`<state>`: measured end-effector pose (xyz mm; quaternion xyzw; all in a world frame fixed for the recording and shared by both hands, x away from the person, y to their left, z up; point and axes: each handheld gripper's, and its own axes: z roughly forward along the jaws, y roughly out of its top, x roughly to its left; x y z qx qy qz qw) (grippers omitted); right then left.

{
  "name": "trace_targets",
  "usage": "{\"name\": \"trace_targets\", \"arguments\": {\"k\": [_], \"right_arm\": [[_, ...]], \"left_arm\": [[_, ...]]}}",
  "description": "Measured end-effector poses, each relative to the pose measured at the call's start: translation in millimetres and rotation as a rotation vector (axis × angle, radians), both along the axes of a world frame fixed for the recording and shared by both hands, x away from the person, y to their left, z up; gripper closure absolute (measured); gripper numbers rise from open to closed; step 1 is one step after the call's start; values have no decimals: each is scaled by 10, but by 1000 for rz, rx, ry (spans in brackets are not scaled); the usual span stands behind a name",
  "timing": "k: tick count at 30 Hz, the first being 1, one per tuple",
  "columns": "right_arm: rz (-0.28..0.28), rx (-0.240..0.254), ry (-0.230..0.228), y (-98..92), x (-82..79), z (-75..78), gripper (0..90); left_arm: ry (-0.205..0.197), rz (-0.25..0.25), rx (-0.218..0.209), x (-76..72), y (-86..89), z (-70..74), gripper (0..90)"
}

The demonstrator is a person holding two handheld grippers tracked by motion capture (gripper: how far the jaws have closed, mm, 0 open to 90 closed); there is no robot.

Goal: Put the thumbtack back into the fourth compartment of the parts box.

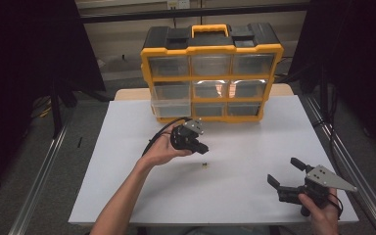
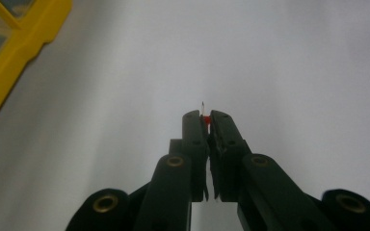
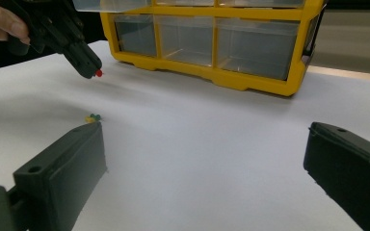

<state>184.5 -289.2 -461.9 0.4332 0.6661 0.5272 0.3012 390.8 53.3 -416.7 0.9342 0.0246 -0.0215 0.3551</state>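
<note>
One red pin (image 2: 204, 119), two tools (image 1: 201, 147)

Drawer organizer (image 1: 210, 73) at table's (image 1: 127, 196) far edge, small pins (image 1: 204, 165) before it.

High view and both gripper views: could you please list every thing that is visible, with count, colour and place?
Drawer organiser: one, yellow frame with black top and clear drawers, at the far edge of the table; its middle-left drawer is pulled out.
Red pin: one, red with a thin metal tip, clamped in the left tool above the sheet.
Small pieces: a little cluster, yellow and green, lying on the sheet near the middle; the exact count is too small to tell.
White sheet: one, white, covering the table.
Left tool: one, black, held above the sheet in front of the organiser, shut on the pin.
Right tool: one, black, at the near right, jaws wide open and empty.
</note>
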Motion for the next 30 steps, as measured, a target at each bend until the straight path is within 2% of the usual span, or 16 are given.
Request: {"name": "trace_targets", "arguments": {"k": [5,8,12,17,21,28,30], "right_arm": [[-1,0,-3,-2,1,1,8],[1,1,-5,0,1,1,8],[1,2,-4,0,2,1,8],[0,5,-1,9,6,4,8],[0,7,-2,20,21,1,8],[-7,7,-2,22,31,1,8],[-5,8,-1,26,42,3,8]], "left_arm": [[-17,4,-37,-47,65,96,861],[-48,53,-97,-85,95,139,861],[-49,65,-134,-81,158,224,861],[-24,78,-163,-101,212,300,861],[-44,85,-179,-118,264,370,861],[-39,122,-229,-92,407,470,861],[-37,126,-232,-80,438,495,862]]}}
